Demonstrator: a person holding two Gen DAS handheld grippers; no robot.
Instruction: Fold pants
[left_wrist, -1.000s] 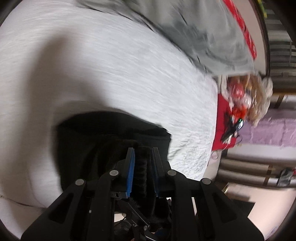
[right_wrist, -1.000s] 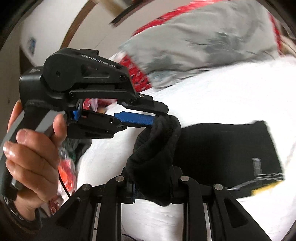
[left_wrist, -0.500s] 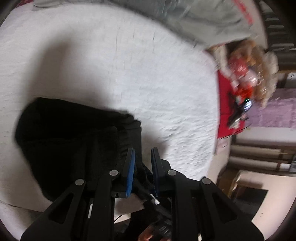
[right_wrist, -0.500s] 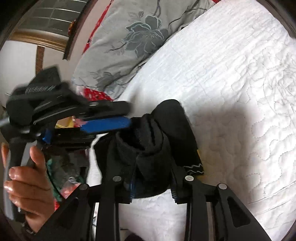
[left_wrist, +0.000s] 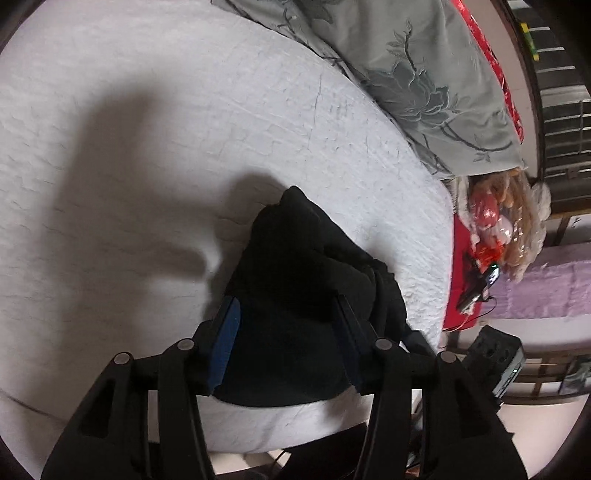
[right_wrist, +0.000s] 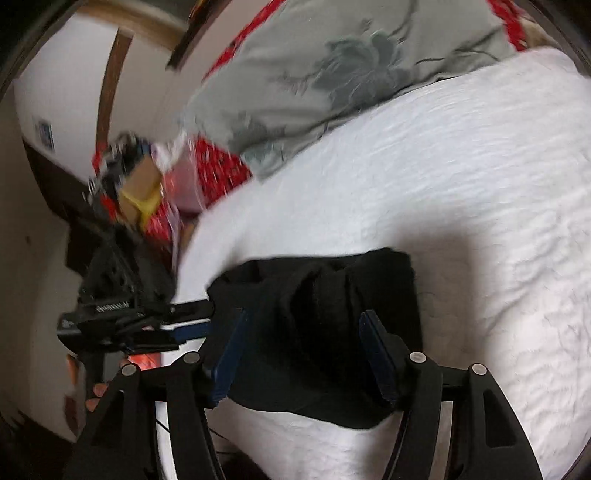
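The black pants (left_wrist: 295, 295) lie in a folded bundle on the white quilted bed (left_wrist: 184, 129), near its edge. My left gripper (left_wrist: 284, 321) is open, its blue-padded fingers wide apart on either side of the bundle. In the right wrist view the pants (right_wrist: 325, 317) sit between the fingers of my right gripper (right_wrist: 303, 332), which is open too. The left gripper (right_wrist: 147, 325) shows at the left there, pointing at the bundle's side.
A grey floral pillow (left_wrist: 424, 74) lies at the head of the bed, also in the right wrist view (right_wrist: 351, 74). Beyond the bed edge are a red cloth (left_wrist: 461, 277), wrapped items (left_wrist: 498, 221) and dark furniture.
Both grippers were shut on the pants and have opened wide. The pants have gone from held up to lying as a folded bundle on the bed.
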